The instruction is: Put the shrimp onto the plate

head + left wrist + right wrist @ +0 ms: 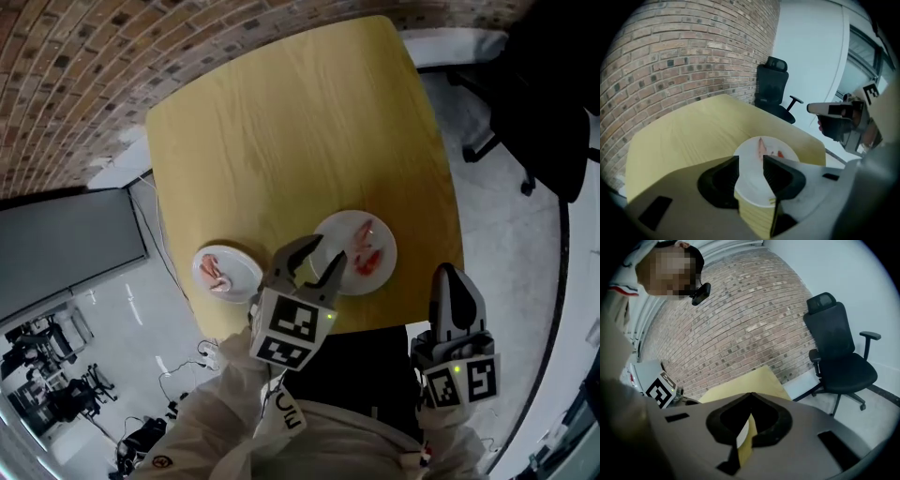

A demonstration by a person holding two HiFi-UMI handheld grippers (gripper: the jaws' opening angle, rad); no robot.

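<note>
Shrimp (217, 272) lie on the left plate (247, 273) and others on the right plate (342, 225), so with your left claw (330, 248) spread empty and your right claw (450, 274) pinched together, you likely should straddle one shrimp squarely, then close gently.

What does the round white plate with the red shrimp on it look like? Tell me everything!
The plate is round, white, smooth and shallow. It lies flat on the yellow wooden table, near the table's front edge. A few pink-red shrimp pieces lie on the side away from the left gripper, and the rest is bare. That gripper hangs over the plate's near rim, jaws open and empty. A second plate sits apart to its left.
</note>
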